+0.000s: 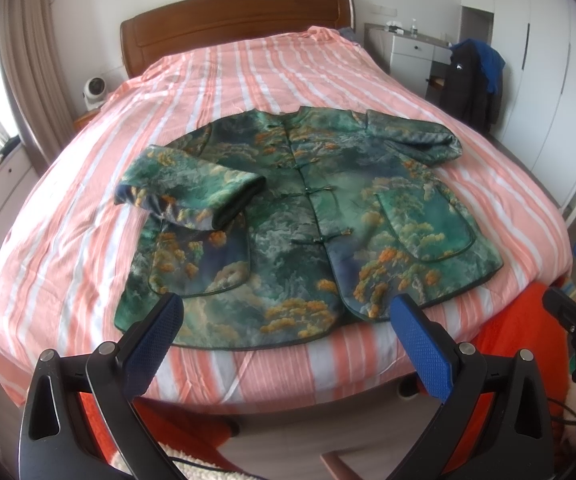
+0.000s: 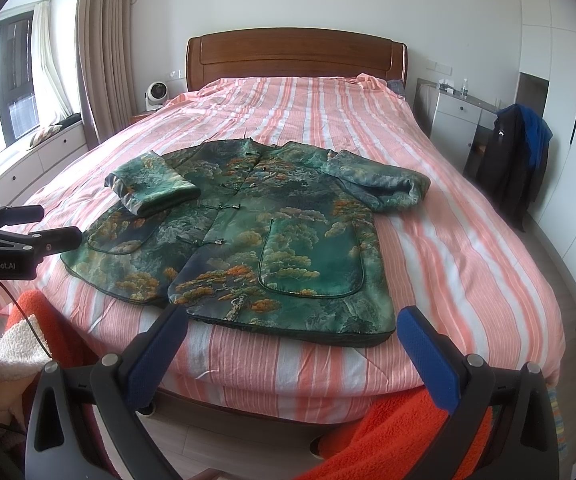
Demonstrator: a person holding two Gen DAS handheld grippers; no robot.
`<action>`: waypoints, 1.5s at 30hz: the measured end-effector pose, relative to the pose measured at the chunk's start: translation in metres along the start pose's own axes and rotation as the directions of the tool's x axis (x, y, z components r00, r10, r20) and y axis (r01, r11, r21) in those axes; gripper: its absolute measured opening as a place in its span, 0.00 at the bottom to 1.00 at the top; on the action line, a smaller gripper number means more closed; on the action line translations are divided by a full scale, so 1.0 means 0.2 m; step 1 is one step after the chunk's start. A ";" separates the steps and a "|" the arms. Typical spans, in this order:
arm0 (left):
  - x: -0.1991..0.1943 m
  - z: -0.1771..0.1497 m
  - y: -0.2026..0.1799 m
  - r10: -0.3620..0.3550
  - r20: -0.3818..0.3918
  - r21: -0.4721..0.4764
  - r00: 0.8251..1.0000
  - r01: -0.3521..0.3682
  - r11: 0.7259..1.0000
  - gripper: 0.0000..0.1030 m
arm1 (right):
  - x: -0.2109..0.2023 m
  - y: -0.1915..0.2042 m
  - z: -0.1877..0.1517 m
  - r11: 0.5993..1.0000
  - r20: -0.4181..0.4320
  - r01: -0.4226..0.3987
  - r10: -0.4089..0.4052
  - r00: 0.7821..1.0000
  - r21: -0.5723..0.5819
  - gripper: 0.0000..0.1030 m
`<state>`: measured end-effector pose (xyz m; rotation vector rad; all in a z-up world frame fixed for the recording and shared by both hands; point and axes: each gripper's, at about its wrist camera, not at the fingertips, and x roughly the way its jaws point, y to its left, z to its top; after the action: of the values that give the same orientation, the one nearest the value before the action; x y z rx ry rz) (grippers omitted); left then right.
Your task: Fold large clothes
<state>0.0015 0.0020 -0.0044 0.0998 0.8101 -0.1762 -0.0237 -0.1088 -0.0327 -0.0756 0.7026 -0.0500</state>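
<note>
A green jacket with orange tree print (image 1: pixel 300 224) lies front up near the foot of the bed, also in the right wrist view (image 2: pixel 247 232). Its left sleeve (image 1: pixel 191 192) is folded across the body and its right sleeve (image 1: pixel 412 136) lies bent out to the side. My left gripper (image 1: pixel 288 340) is open and empty, held off the foot of the bed just short of the hem. My right gripper (image 2: pixel 292 344) is open and empty, also short of the hem. The left gripper's body shows at the left edge of the right wrist view (image 2: pixel 19 240).
The bed has a pink and white striped cover (image 1: pixel 247 76) and a wooden headboard (image 1: pixel 235 24). A small fan (image 1: pixel 95 92) stands at the left. A white desk (image 1: pixel 416 52) and a chair draped with dark clothes (image 1: pixel 472 80) stand at the right. An orange blanket (image 2: pixel 388 440) lies below.
</note>
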 end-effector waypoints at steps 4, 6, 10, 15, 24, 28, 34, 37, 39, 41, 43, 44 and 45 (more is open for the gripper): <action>0.00 0.00 0.00 0.001 -0.001 0.000 1.000 -0.001 1.000 1.00 | 0.00 0.00 0.00 1.000 -0.003 -0.002 0.002 1.000 0.001 1.00; 0.00 0.00 0.00 0.000 0.000 0.000 1.000 0.000 1.000 1.00 | 0.00 0.00 0.00 1.000 -0.002 -0.002 0.002 1.000 0.001 1.00; 0.00 0.00 0.00 0.001 -0.001 0.000 1.000 -0.001 1.000 1.00 | 0.00 0.00 0.00 1.000 -0.004 -0.004 0.004 1.000 0.001 1.00; -0.01 0.00 0.00 0.001 -0.002 0.000 1.000 -0.001 1.000 1.00 | 0.00 0.01 -0.01 1.000 -0.003 -0.003 0.003 1.000 0.000 1.00; 0.00 0.00 0.00 0.001 -0.004 0.001 1.000 -0.001 1.000 1.00 | 0.00 0.02 -0.01 1.000 -0.005 -0.007 0.007 1.000 0.000 1.00; 0.00 0.00 0.00 0.001 -0.003 0.000 1.000 -0.001 1.000 1.00 | 0.00 0.02 -0.01 1.000 -0.007 -0.008 0.008 1.000 0.000 1.00; 0.00 0.01 0.00 0.001 -0.003 0.001 1.000 -0.001 1.000 1.00 | 0.00 0.01 -0.01 1.000 -0.006 -0.008 0.008 1.000 0.000 1.00; 0.00 0.01 0.00 0.001 -0.004 0.001 1.000 -0.001 1.000 1.00 | 0.00 0.02 -0.01 1.000 -0.006 -0.008 0.008 1.000 -0.001 1.00; 0.00 0.01 -0.01 0.001 -0.004 0.001 1.000 -0.001 1.000 1.00 | 0.00 0.01 -0.01 1.000 -0.008 -0.012 0.012 1.000 0.000 1.00; 0.00 0.01 0.00 0.001 -0.003 0.001 1.000 -0.001 1.000 1.00 | 0.00 0.01 -0.01 1.000 -0.007 -0.012 0.012 1.000 0.000 1.00; 0.00 0.01 0.00 0.001 -0.004 0.002 1.000 -0.001 1.000 1.00 | 0.01 0.02 -0.01 1.000 -0.007 -0.012 0.012 1.000 0.001 1.00; 0.00 0.01 0.00 0.002 -0.005 0.002 1.000 -0.002 1.000 1.00 | 0.01 0.01 -0.01 1.000 -0.008 -0.012 0.012 1.000 0.001 1.00; 0.00 0.01 0.00 0.001 -0.005 0.001 1.000 -0.001 1.000 1.00 | 0.01 0.01 -0.01 1.000 -0.008 -0.014 0.014 1.000 0.002 1.00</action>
<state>0.0027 0.0012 -0.0031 0.1019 0.8146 -0.1751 -0.0238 -0.1069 -0.0347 -0.0690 0.7115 -0.0371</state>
